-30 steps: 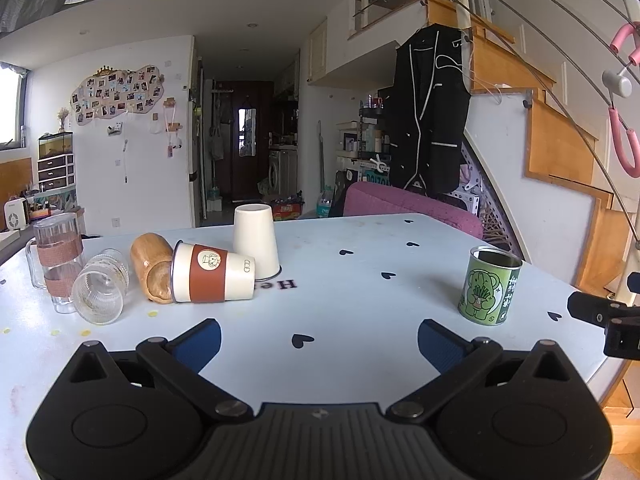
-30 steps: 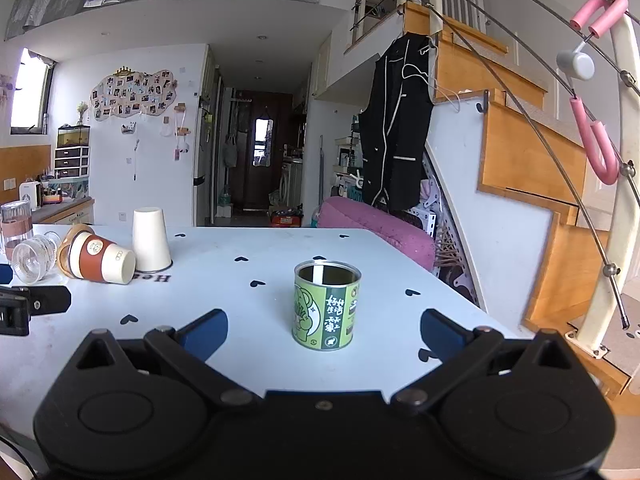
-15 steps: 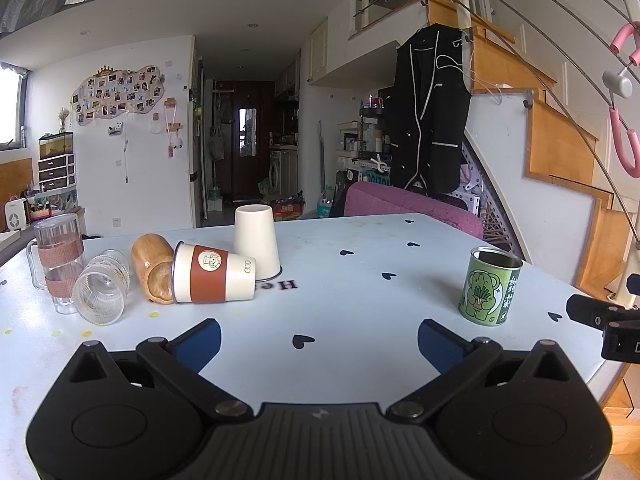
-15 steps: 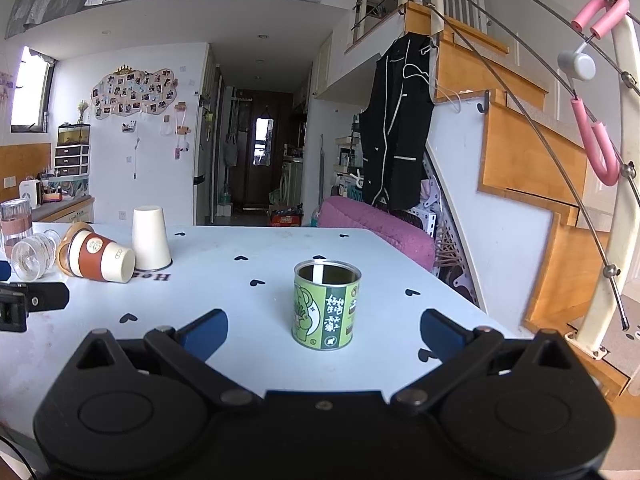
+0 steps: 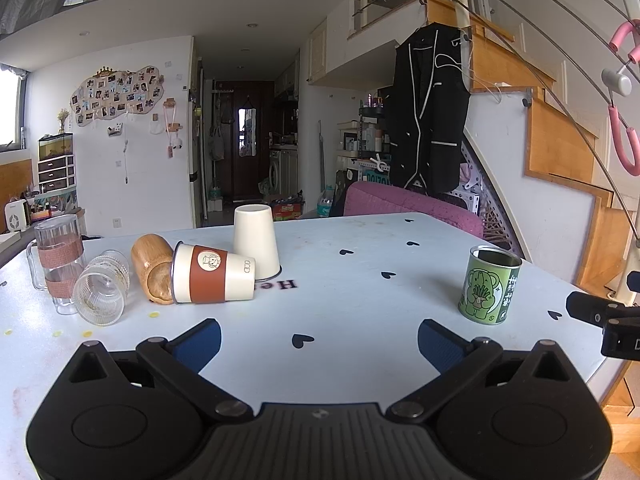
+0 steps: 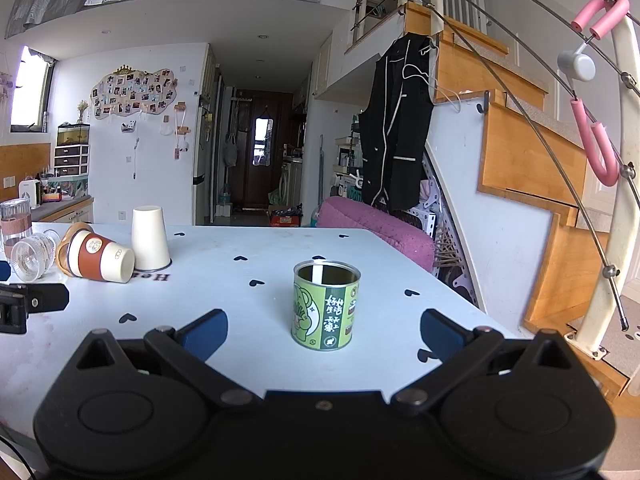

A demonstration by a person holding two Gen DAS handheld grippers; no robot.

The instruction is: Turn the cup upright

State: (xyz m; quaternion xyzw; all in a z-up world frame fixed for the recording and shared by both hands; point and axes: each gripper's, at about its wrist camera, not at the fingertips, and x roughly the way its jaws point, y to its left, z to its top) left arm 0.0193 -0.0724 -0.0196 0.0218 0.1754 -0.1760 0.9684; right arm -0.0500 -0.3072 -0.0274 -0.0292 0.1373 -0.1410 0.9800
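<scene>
My views: bright, even daylight from window point(image 6: 31, 92) at left, slightly blown out; soft shadows on table point(image 5: 360, 300); sharp focus; strong fisheye bending, dark corners.

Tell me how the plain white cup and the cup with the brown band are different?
The plain white paper cup stands upside down; the white cup with the brown band lies on its side. The plain one has no picture; the banded one has a round sticker. Both rest close together on the white table.
</scene>
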